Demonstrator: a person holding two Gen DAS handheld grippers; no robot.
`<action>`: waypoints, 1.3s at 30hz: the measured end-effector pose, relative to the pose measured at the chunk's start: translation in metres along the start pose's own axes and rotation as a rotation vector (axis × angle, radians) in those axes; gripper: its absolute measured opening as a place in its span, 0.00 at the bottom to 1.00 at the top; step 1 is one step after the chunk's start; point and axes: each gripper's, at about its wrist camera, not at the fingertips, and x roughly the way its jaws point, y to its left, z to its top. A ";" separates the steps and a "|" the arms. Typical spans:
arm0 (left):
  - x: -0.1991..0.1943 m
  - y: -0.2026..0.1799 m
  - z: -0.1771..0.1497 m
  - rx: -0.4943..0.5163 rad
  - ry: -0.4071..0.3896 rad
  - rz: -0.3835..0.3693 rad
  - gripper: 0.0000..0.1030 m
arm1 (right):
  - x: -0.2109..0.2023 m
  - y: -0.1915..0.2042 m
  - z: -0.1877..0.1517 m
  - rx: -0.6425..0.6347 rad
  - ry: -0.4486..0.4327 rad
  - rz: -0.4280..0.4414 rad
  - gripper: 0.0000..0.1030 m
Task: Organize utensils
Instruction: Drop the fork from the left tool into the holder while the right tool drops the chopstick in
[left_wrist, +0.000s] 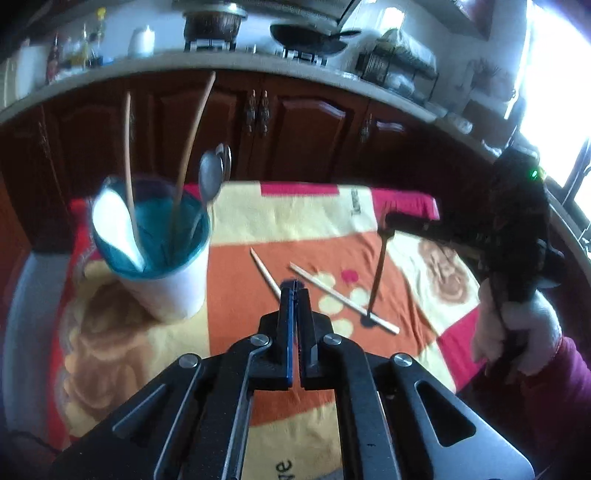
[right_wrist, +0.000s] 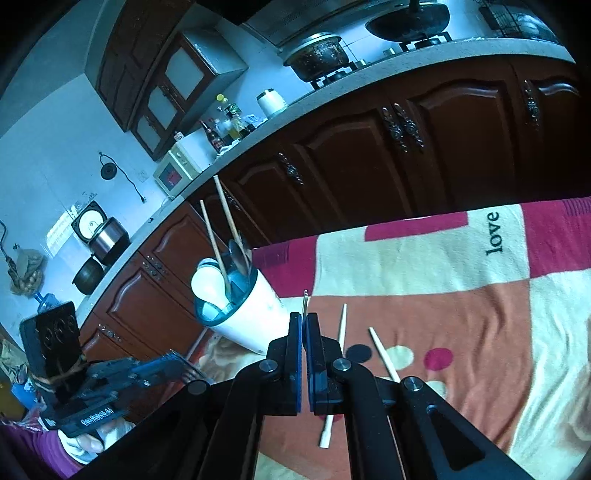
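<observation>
Right wrist view: the right tool (right_wrist: 303, 321) has its jaws pressed together on a thin utensil (right_wrist: 305, 301), whose pale tip pokes up between the pads. From the left wrist, that same piece reads as a dark fork (left_wrist: 380, 266) hanging upright above the cloth, well apart from the left tool (left_wrist: 294, 286), whose jaws sit together with nothing between them. Two white chopsticks (left_wrist: 343, 297) lie on the patterned blanket (left_wrist: 295, 221) covering the tabletop, just ahead of the left tool. Further left stands the white cup (left_wrist: 166, 291) with its teal lining, holding two wooden chopsticks (left_wrist: 192, 136), metal spoons (left_wrist: 211, 177) and a white spoon (left_wrist: 114, 225).
</observation>
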 end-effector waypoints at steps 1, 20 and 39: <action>0.000 0.001 -0.001 -0.011 0.001 -0.005 0.00 | 0.000 0.002 0.000 -0.003 -0.001 0.001 0.01; -0.084 0.042 0.062 -0.016 -0.085 0.084 0.01 | 0.017 0.079 0.053 -0.084 -0.074 0.148 0.01; -0.038 0.101 0.132 0.136 -0.056 0.393 0.01 | 0.138 0.108 0.055 -0.025 -0.034 0.186 0.01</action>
